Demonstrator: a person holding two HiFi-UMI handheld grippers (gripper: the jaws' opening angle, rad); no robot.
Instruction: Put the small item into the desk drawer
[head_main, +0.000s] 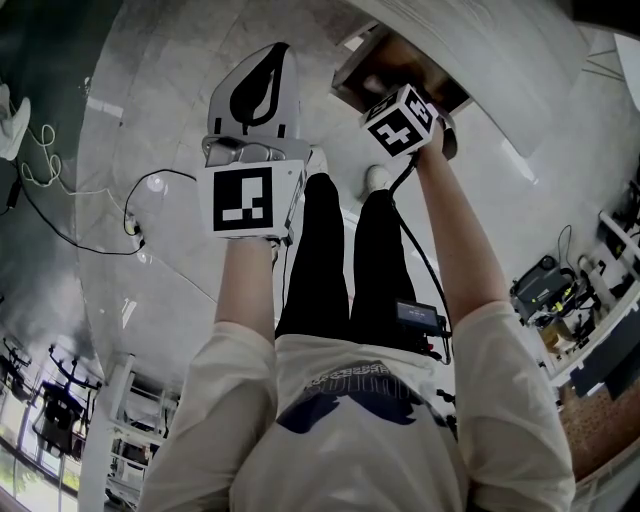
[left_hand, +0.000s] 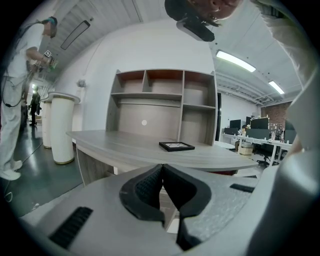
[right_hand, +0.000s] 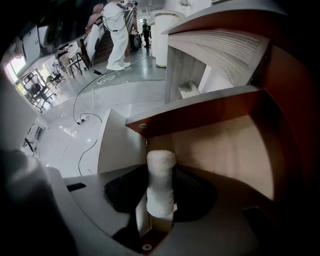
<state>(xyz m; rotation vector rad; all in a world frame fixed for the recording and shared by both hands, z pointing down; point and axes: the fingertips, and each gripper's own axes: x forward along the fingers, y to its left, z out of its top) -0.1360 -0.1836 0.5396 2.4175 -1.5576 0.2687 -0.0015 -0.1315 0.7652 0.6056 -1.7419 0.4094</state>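
Observation:
A small white fuzzy cylinder (right_hand: 160, 180) stands between the dark pads of my right gripper (right_hand: 161, 172), which is shut on it. It pokes out past the jaws, just above the open desk drawer (right_hand: 225, 150) with its brown wooden inside. In the head view the right gripper (head_main: 392, 100) reaches into that drawer (head_main: 400, 52) under the desk edge; its marker cube hides the jaws. My left gripper (head_main: 262, 70) is held up to the left, away from the drawer. Its jaws (left_hand: 162, 172) are shut with nothing between them.
The left gripper view faces a grey desk (left_hand: 125, 145) with a black flat frame (left_hand: 176, 146) and a shelf unit (left_hand: 160, 100) on it. A white column (left_hand: 62, 127) and a person in white (left_hand: 15, 100) stand at the left. Cables (head_main: 60, 200) lie on the glossy floor.

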